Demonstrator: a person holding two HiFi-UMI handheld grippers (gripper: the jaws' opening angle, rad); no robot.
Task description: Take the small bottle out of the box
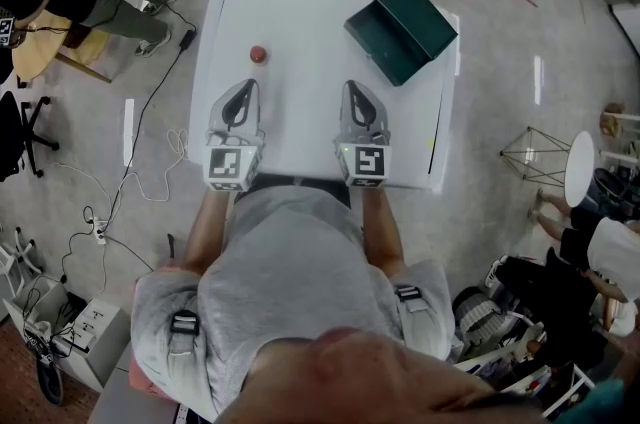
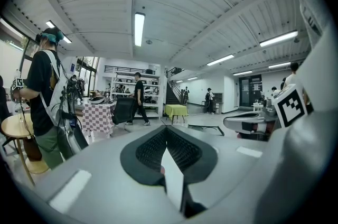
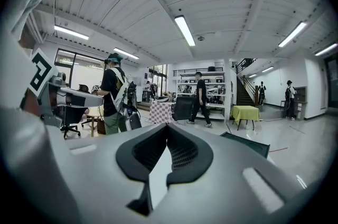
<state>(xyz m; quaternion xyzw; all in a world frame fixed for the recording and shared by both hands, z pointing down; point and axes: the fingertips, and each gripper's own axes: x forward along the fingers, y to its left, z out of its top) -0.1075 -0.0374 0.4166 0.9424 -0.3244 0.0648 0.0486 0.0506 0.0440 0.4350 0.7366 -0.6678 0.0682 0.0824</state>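
My left gripper (image 1: 248,87), right gripper (image 1: 354,88): jaws closed together, holding nothing. Box (image 1: 402,29) open, ahead-right of right tips. Red item, likely bottle (image 1: 258,54), ahead of left tips: probably light, rigid, slick; pinch mid-body.

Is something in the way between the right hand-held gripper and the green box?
Nothing visible. Only bare table lies between the right hand-held gripper and the green box. The small red thing sits off to the left.
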